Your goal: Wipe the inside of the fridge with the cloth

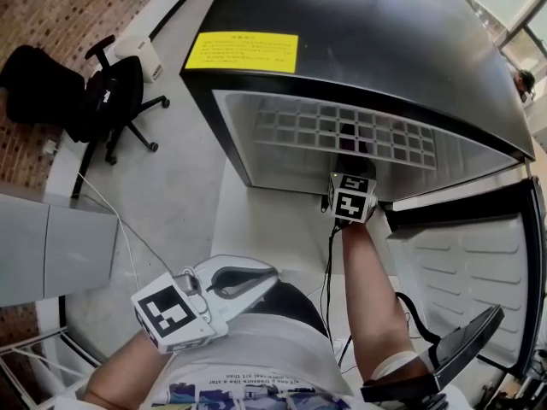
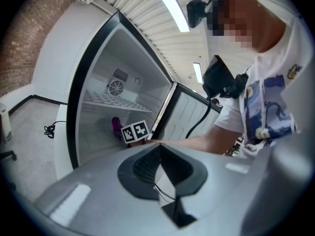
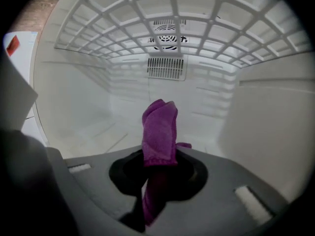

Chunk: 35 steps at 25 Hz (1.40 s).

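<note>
The black fridge (image 1: 359, 49) stands open, its white inside (image 3: 98, 117) in front of me. My right gripper (image 3: 160, 157) reaches in under the wire shelf (image 3: 172, 14) and is shut on a purple cloth (image 3: 160, 129). The cloth sticks up from the jaws, above the fridge floor and short of the back vent (image 3: 167, 68). In the head view only that gripper's marker cube (image 1: 350, 196) shows at the fridge opening. My left gripper (image 1: 232, 282) is held back by my body, outside the fridge, shut and holding nothing. Its view shows the cloth (image 2: 117, 127) inside the fridge.
The fridge door (image 1: 466, 263) hangs open on the right. A black office chair (image 1: 111, 101) stands on the floor at the left, with a white cable (image 1: 111, 220) trailing near a grey cabinet (image 1: 43, 246). A black cable (image 1: 329, 263) runs down from the right gripper.
</note>
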{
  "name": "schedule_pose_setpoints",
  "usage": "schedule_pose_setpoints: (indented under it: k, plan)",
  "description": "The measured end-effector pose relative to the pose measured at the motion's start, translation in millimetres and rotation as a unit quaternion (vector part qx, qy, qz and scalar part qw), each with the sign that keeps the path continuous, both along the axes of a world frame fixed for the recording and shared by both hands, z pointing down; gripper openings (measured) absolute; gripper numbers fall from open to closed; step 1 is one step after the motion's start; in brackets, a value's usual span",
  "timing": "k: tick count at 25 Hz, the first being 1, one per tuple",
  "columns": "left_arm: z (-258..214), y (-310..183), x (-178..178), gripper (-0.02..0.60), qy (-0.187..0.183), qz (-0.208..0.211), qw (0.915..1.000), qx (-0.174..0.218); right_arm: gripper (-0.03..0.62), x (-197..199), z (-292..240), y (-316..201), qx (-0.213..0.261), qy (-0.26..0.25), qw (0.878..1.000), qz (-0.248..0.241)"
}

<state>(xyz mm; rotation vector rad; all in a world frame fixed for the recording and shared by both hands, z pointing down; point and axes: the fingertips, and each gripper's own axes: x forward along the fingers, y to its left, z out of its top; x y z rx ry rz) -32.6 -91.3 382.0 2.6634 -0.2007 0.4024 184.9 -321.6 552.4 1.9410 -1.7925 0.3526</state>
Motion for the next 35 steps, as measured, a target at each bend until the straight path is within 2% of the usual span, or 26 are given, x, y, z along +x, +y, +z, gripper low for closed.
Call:
schedule_pose_setpoints:
  k: [11,16,21,25,27,32,35]
  plan:
    - [-2.2,5.8,-22.5,0.006,0.000,-0.031,0.9995,-0.005,0.055,-90.7,0.7,-17.1,0.004,-0.027,0.996,-0.089]
    - [1.0,6.8,-32.3,0.006,0.000,-0.045,0.9990,-0.001,0.055,-128.9,-1.1,-24.3,0.003,-0.055,0.991,-0.122]
    - [-1.2,10.5,-36.8,0.007,0.000,-0.051,0.9987,-0.006,0.055,-150.7,-2.8,-22.6,-0.001,-0.093,0.986,-0.138]
    - [-1.3,11.9,-40.7,0.007,0.001,-0.054,0.9985,0.000,0.055,-158.6,-9.0,-21.6,0.009,-0.180,0.975,-0.131]
    - [-0.6,13.8,-41.4,0.007,0.001,-0.053,0.9986,0.000,0.055,-163.6,-16.5,-18.7,0.020,-0.205,0.968,-0.144]
    - [0.8,19.1,-35.5,0.006,0.005,-0.039,0.9992,-0.002,0.055,-160.8,-39.2,-7.5,0.052,-0.230,0.958,-0.161]
    - [-0.5,22.8,-29.1,0.006,0.007,-0.026,0.9996,-0.001,0.055,-140.3,-50.4,3.4,0.070,-0.219,0.963,-0.141]
